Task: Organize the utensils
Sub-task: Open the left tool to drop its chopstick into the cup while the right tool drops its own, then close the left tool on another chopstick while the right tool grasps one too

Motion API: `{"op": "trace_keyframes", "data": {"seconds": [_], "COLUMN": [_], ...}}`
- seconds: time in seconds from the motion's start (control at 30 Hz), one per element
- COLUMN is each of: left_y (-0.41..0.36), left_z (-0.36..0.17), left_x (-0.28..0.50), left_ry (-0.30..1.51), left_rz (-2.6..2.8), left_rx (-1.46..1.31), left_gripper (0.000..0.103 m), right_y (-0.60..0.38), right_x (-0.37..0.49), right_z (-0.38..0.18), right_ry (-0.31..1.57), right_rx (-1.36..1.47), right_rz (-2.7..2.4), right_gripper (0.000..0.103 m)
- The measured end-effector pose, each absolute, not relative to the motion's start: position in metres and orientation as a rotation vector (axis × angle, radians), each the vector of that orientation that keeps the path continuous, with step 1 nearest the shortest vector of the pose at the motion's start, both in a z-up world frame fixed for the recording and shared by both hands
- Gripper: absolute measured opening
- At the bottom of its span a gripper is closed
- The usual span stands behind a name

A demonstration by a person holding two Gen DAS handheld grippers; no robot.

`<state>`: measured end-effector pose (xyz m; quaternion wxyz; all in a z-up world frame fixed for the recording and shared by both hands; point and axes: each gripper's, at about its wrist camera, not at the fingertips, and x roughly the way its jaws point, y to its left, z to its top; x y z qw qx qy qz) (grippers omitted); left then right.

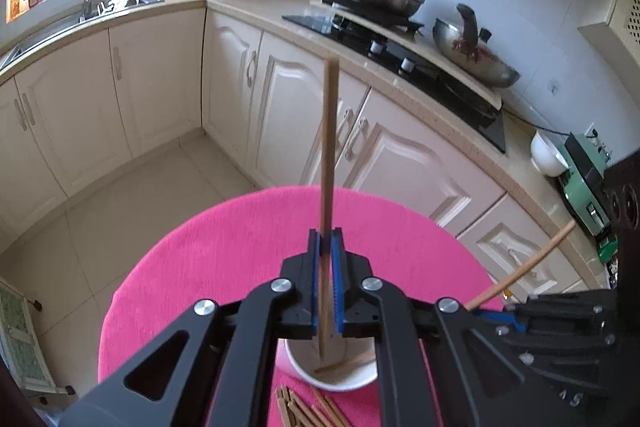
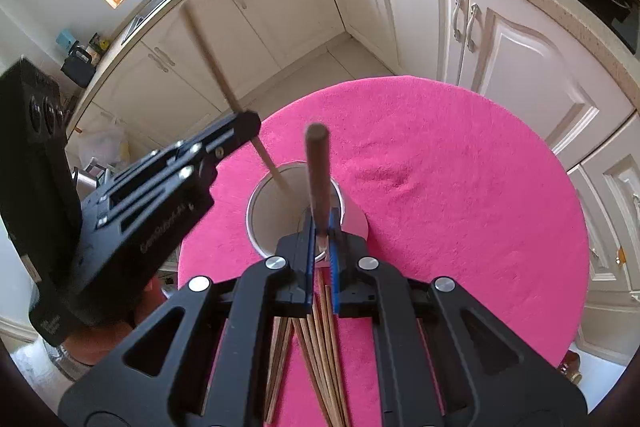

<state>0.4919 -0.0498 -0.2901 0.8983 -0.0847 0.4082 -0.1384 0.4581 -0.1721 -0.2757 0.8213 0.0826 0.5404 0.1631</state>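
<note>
Chopsticks are being gathered from a loose pile (image 2: 320, 347) on the pink cloth (image 2: 460, 187) of the round table into a white cup (image 2: 262, 215), and both tools are over that cup at once. The left gripper (image 1: 328, 239) has an upright chopstick (image 1: 330, 147) between its blue pads, thin end down; the tip already reaches the bottom of the cup, beside one more stick (image 1: 348, 363) that leans across the inside. The steep angle is there so the stick slides in lengthwise instead of bridging the rim. Whether the pads are pressing on it or are just slack around it I cannot tell: the gap at its sides is too fine to read. The right gripper (image 2: 320, 223) is clenched on a second chopstick (image 2: 318, 167), gripped near its lower end with the long part sticking up and away. It hangs at the near rim of the cup, with its own tip hidden behind the jaws, so how far in it is cannot be seen. The pile lies just on the near side of the cup, under the right tool, which keeps each trip short. My judgement is that the task is at an early stage, as most sticks are on the cloth; the risk now is the two tools or sticks knocking together over one narrow mouth, or tipping the light cup
</note>
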Motion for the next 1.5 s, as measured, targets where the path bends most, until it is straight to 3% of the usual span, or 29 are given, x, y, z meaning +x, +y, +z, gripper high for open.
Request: {"op": "trace_keyframes", "data": {"seconds": [0.07, 0.4, 0.5, 0.57, 0.6, 0.9, 1.2, 1.5], "left_y": [-0.048, -0.029, -0.020, -0.010, -0.005, 0.001, -0.029, -0.022], "left_z": [-0.292, -0.300, -0.304, -0.311, -0.317, -0.371, -0.424, -0.433], "left_x": [0.488, 0.463, 0.452, 0.442, 0.436, 0.394, 0.371, 0.366], "left_ry": [0.855, 0.940, 0.967, 0.991, 1.012, 1.176, 1.368, 1.405], "left_rz": [-0.280, -0.254, -0.242, -0.228, -0.223, -0.235, -0.282, -0.293], "left_rx": [-0.177, -0.215, -0.221, -0.225, -0.234, -0.192, -0.025, -0.019], "left_gripper": [0.024, 0.031, 0.032, 0.033, 0.033, 0.033, 0.033, 0.034], "right_y": [-0.171, -0.173, -0.176, -0.179, -0.181, -0.198, -0.208, -0.195], "right_x": [0.458, 0.456, 0.453, 0.450, 0.448, 0.416, 0.382, 0.369], "right_z": [-0.277, -0.277, -0.275, -0.271, -0.269, -0.270, -0.328, -0.372], "right_ry": [1.150, 1.136, 1.130, 1.119, 1.111, 1.098, 1.247, 1.367], "right_rx": [0.186, 0.197, 0.201, 0.207, 0.207, 0.177, 0.154, 0.096], "right_rz": [0.342, 0.300, 0.288, 0.288, 0.284, 0.253, 0.217, 0.255], "right_gripper": [0.007, 0.009, 0.023, 0.046, 0.048, 0.050, 0.050, 0.050]}}
